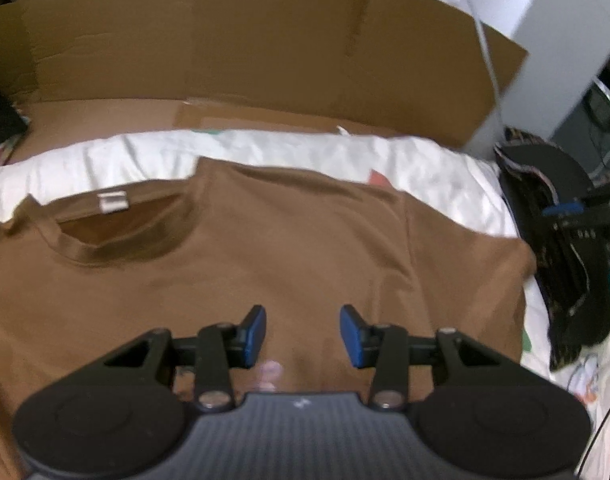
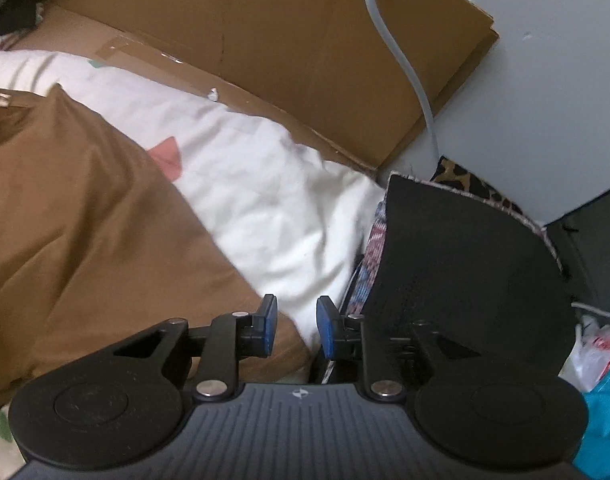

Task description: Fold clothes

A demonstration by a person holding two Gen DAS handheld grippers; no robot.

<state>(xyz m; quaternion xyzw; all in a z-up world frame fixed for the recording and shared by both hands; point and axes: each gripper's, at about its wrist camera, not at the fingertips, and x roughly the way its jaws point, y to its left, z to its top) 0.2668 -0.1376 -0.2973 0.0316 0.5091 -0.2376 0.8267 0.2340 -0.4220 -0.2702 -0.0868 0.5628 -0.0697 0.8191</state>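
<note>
Brown T-shirt [image 1: 265, 264] is spread flat, collar up, on the white sheet [image 1: 425, 168] near the cardboard, so both the left gripper [image 1: 303, 336] and right gripper [image 2: 296, 327] are held open and empty, probably for grabbing the sleeve edge.

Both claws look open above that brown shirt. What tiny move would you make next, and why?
Probably lower the right gripper onto the sleeve edge and close. The brown T-shirt lies spread flat, unfolded, and both the right and left gripper are open, holding nothing.
</note>
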